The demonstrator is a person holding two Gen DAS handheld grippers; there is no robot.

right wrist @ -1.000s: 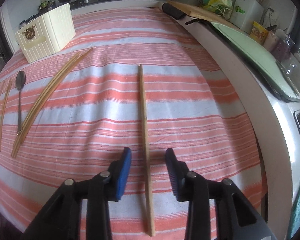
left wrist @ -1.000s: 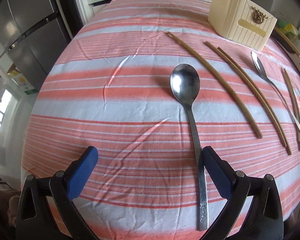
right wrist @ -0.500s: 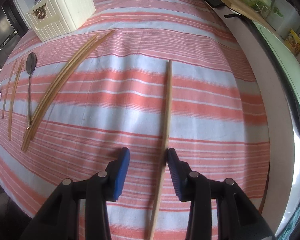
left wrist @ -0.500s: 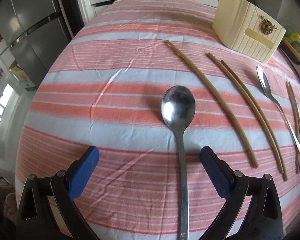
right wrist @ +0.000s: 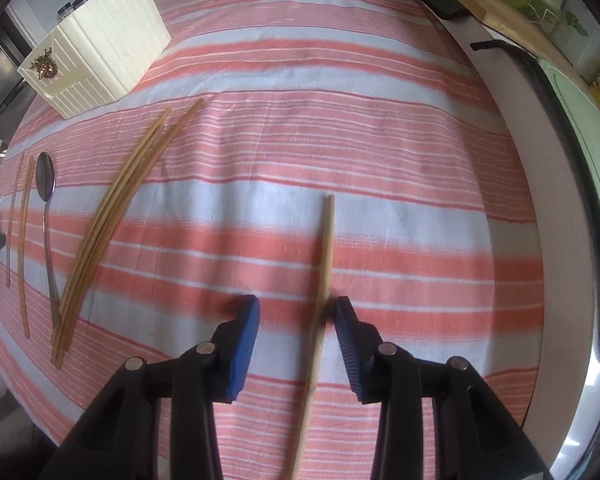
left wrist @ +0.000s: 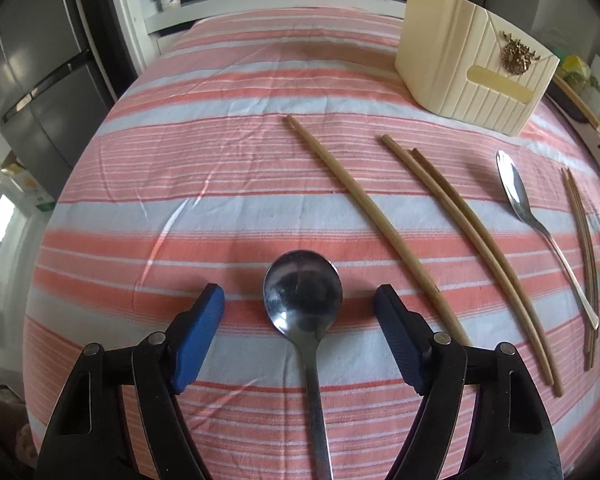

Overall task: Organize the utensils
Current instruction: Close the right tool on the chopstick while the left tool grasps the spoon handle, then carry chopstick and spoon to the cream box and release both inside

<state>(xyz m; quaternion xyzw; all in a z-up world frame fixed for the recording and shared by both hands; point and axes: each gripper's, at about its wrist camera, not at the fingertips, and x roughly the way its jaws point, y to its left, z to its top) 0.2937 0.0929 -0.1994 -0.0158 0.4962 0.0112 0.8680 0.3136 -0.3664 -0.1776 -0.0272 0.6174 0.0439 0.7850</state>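
We are at the pick-up step on both sides. Our left claw (left wrist: pixel 299 306) stands wide open astride the spoon (left wrist: pixel 303 300), whose bowl lies between the pads on the striped bench (left wrist: pixel 220 184), handle running to 6 o'clock. The cream holder (left wrist: pixel 472 68) waits at 1 o'clock. Our right claw (right wrist: pixel 297 316) is also open, a lone chopstick (right wrist: pixel 323 276) near its right pad, tip toward 12. Next, we judge, each claw must close squarely, then carry its piece to the holder.
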